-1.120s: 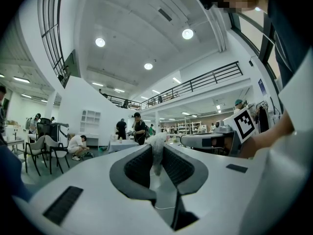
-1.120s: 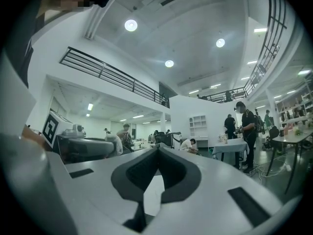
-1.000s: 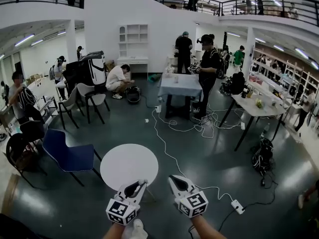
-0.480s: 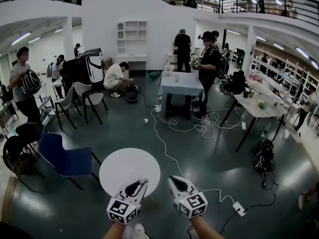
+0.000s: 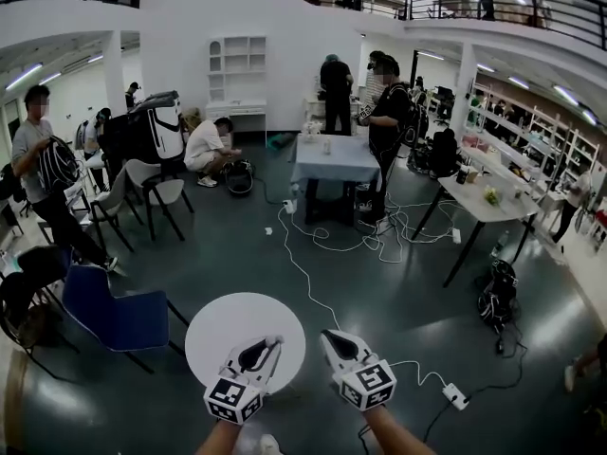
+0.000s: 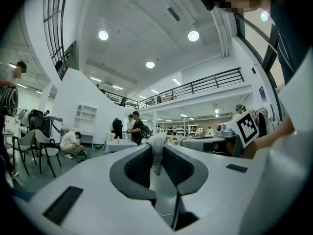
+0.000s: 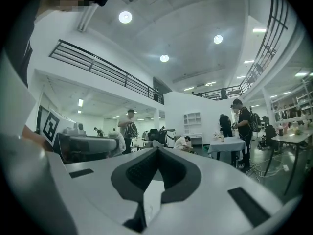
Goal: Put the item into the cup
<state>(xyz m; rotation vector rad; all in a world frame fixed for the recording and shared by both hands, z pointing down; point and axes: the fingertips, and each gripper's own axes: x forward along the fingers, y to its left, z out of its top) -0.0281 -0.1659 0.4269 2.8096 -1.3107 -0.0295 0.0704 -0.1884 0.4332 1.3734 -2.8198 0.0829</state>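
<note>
Left gripper view: the left gripper is clamped on a small white item at its jaw tips; the right gripper has its jaws together, empty. Judged step: transport, since no cup is identifiable; next, locate one. A round white table lies just below both jaw tips, with open floor beyond.

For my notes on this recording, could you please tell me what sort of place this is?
Probably a big open lab or workshop hall: railed mezzanine, cloth-covered table, cables trailing over the floor.
</note>
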